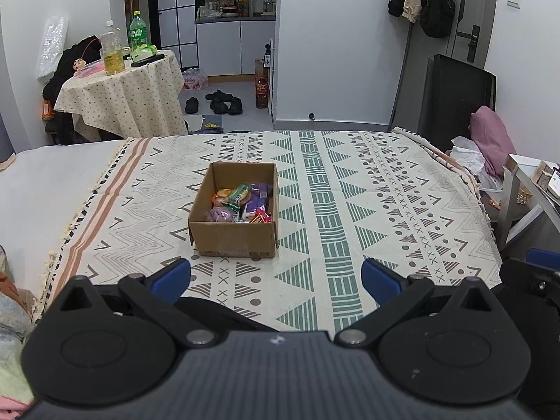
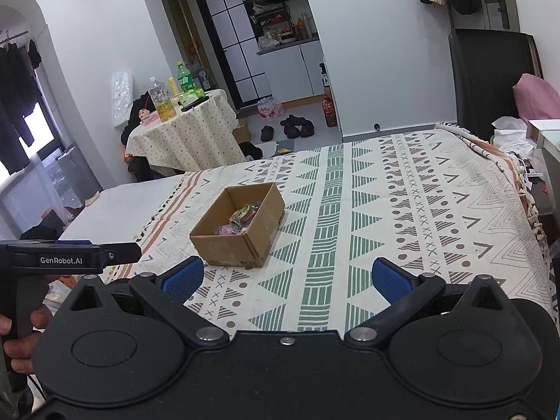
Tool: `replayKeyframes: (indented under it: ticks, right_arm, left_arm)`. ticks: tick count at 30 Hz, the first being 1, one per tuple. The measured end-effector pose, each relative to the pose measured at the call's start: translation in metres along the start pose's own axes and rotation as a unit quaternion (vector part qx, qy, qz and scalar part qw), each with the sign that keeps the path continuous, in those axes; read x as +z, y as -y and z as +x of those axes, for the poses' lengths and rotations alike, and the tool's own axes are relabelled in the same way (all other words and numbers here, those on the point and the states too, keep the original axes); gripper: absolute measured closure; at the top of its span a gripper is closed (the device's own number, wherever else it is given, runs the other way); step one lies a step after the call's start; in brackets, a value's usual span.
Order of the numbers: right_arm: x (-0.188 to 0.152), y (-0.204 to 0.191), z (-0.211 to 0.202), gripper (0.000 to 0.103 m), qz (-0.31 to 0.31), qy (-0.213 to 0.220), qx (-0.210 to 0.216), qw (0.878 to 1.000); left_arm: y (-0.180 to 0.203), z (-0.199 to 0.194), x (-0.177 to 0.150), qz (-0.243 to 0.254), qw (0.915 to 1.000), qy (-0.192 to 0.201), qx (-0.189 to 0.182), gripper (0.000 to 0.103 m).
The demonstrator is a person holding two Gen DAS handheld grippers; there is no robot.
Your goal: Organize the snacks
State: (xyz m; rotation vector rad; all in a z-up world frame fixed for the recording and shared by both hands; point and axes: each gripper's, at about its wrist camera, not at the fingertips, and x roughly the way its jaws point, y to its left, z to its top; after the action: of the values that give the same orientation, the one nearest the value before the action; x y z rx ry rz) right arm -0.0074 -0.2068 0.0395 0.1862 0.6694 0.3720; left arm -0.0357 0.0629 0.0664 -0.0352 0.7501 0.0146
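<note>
Looking ahead from both tools, I see the cardboard box [image 1: 233,210] of snacks [image 1: 241,203] on the patterned bed cover, nearer its left edge. My left tool [image 1: 276,274] faces it squarely; my right tool [image 2: 287,278] sits rightward. Both are released, empty.

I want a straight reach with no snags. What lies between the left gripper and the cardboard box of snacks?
Only bare patterned blanket lies between the open left gripper and the cardboard box; the left wrist view shows that stretch clearly.

A brown box [image 1: 233,238] sits on a cream cloth [image 1: 350,189] patterned with green triangles.
</note>
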Motion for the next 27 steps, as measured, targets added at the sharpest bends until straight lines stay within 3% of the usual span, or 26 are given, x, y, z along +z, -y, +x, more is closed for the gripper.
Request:
replayKeyframes:
  ticks: [27]
  right_arm:
    - [0.0016, 0.0027, -0.0005, 0.000, 0.001, 0.002, 0.001, 1.000]
  left_arm:
    - [0.0043, -0.0006, -0.0021, 0.002, 1.0000, 0.000, -0.001, 0.000]
